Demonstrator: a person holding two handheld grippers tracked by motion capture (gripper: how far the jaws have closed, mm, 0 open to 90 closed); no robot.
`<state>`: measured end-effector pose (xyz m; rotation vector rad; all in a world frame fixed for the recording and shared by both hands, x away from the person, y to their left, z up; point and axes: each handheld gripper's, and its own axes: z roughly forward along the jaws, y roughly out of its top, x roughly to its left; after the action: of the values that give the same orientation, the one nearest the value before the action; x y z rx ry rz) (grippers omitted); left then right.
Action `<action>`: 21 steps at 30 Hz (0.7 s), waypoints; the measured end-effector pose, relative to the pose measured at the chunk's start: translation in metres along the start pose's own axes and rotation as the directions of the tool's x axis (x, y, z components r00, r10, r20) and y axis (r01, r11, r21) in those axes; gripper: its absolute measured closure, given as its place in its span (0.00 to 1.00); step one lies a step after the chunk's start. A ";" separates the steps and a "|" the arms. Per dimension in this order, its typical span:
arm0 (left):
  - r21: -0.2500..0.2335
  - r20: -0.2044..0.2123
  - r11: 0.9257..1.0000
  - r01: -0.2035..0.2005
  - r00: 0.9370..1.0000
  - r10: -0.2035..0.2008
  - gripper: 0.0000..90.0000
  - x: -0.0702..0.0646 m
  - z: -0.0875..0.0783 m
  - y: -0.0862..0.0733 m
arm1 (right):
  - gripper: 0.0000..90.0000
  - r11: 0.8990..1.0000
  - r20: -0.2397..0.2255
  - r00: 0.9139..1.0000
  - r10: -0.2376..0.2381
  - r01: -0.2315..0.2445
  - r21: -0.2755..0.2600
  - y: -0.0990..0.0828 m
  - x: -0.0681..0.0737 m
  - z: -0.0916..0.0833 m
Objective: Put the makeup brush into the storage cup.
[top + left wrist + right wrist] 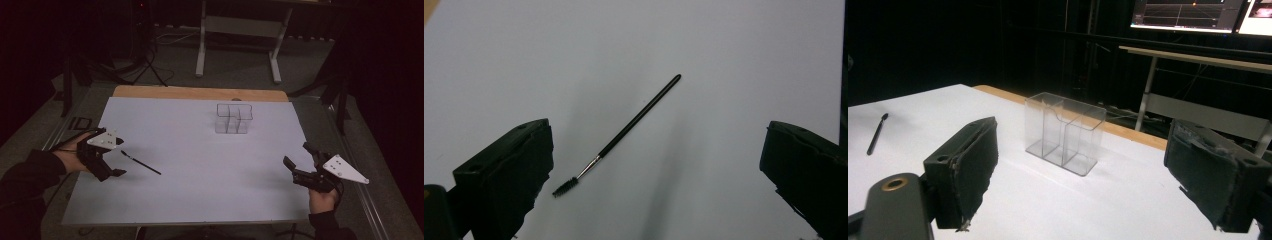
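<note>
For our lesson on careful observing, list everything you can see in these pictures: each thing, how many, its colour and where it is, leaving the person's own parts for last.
thin black-handled spoolie brush: one, black with a short silver ferrule, lying flat on the left of the table, just ahead of the left gripper.
clear plastic compartment organiser: one, see-through, standing upright at the far middle of the table.
white-topped table: one, white with a wooden far edge.
metal-legged bench: one, pale grey, on the floor beyond the table.
left gripper: one, black, jaws open, at the left edge.
right gripper: one, black, jaws open, at the right edge.
</note>
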<state>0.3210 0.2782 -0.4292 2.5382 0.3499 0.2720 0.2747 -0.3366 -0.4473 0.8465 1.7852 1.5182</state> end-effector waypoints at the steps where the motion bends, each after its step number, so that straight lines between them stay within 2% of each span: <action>1: 0.013 0.003 1.000 -0.007 1.000 0.007 0.01 0.002 0.001 0.002 | 0.15 1.000 0.001 1.000 0.000 0.000 0.000 0.000 0.000 0.000; 3: 0.020 0.008 1.000 -0.010 1.000 0.010 0.02 0.004 0.002 0.004 | 0.15 1.000 0.001 1.000 -0.002 0.002 0.001 0.000 0.000 0.001; 6: 0.073 0.024 0.996 -0.048 0.999 0.047 0.02 0.009 0.010 0.011 | 0.15 1.000 0.000 1.000 -0.003 0.003 0.006 -0.001 0.000 0.001; 9: 0.095 0.028 0.993 -0.072 0.997 0.070 0.03 0.011 0.015 0.013 | 0.15 1.000 -0.002 1.000 -0.002 0.002 0.009 -0.001 0.000 0.001; 12: 0.129 0.059 0.986 -0.105 0.993 0.098 0.05 0.016 0.024 0.017 | 0.15 1.000 0.001 1.000 0.001 -0.001 0.013 -0.002 0.000 0.002; 18: 0.162 0.069 0.976 -0.146 0.988 0.137 0.11 0.021 0.033 0.020 | 0.15 1.000 0.003 1.000 0.001 -0.001 0.020 -0.002 0.000 0.002; 21: 0.180 0.091 0.970 -0.162 0.985 0.148 0.17 0.024 0.038 0.019 | 0.15 1.000 0.005 1.000 -0.001 0.001 0.024 -0.003 0.000 0.003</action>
<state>0.3570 0.2508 -0.4476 2.7579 0.1527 0.2073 0.2763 -0.3351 -0.4503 0.8599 1.8029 1.4958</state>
